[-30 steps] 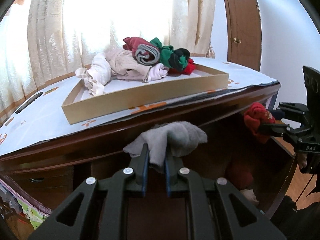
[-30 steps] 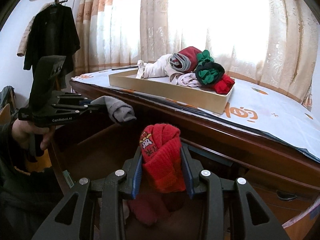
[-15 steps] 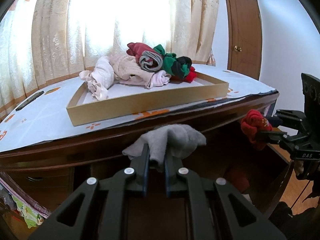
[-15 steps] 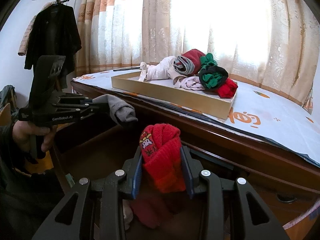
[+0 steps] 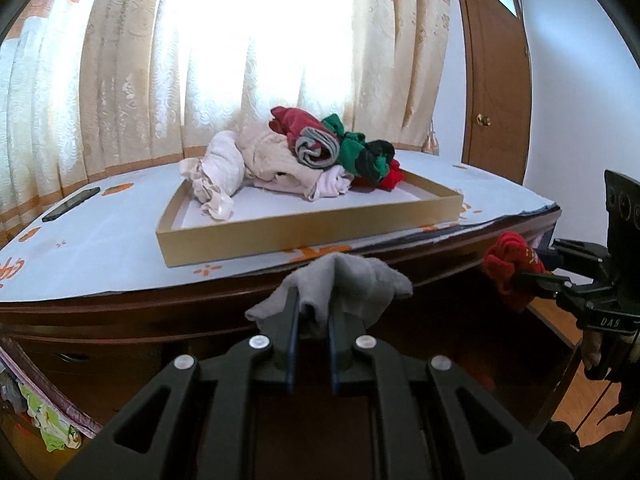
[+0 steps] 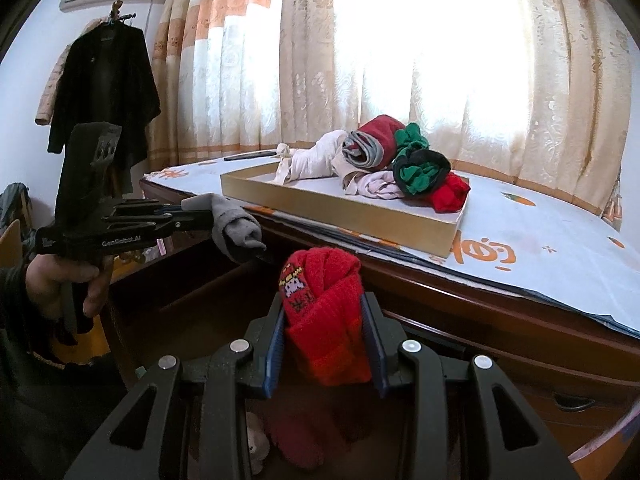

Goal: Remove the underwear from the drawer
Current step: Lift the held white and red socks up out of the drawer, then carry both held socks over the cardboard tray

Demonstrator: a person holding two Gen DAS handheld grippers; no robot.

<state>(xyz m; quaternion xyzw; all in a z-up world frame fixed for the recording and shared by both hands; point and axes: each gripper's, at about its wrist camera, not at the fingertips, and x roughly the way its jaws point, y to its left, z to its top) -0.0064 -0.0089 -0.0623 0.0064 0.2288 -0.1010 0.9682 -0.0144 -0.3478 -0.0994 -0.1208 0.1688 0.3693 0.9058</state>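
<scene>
Left wrist view: the left gripper [image 5: 311,312] has its fingers pinched tight on a grey garment [image 5: 352,284], a soft crumpled bundle bulging above and to either side of the fingertips, held in the air in front of the dark wooden dresser [image 5: 120,312]. Off to the right, the right gripper [image 5: 532,270] comes in from the side with a red rolled piece [image 5: 508,264] clamped at its tip. Up on the worktop [image 5: 100,248], on a pale printed cover, sits a shallow tan tray [image 5: 304,232] with a heap of clothes [image 5: 304,156] at its back: cream, maroon, grey, green-and-black and red items piled together. A dark phone [image 5: 72,204] lies on the cover to the left of the tray.

Right wrist view: the right gripper [image 6: 324,336] is closed narrowly around the red rolled piece [image 6: 324,308], which stands upright between the blue pads and shows a small patterned label. Beneath it the open drawer [image 6: 192,312] is dark, with more red fabric [image 6: 300,428] lying in it. On the left, a hand [image 6: 64,284] holds the left gripper [image 6: 200,216], the grey garment [image 6: 236,224] drooping from its tip above the drawer. The tray [image 6: 344,216] and its heap [image 6: 396,160] sit on the worktop beyond. A black coat [image 6: 104,92] hangs on the wall at left.
</scene>
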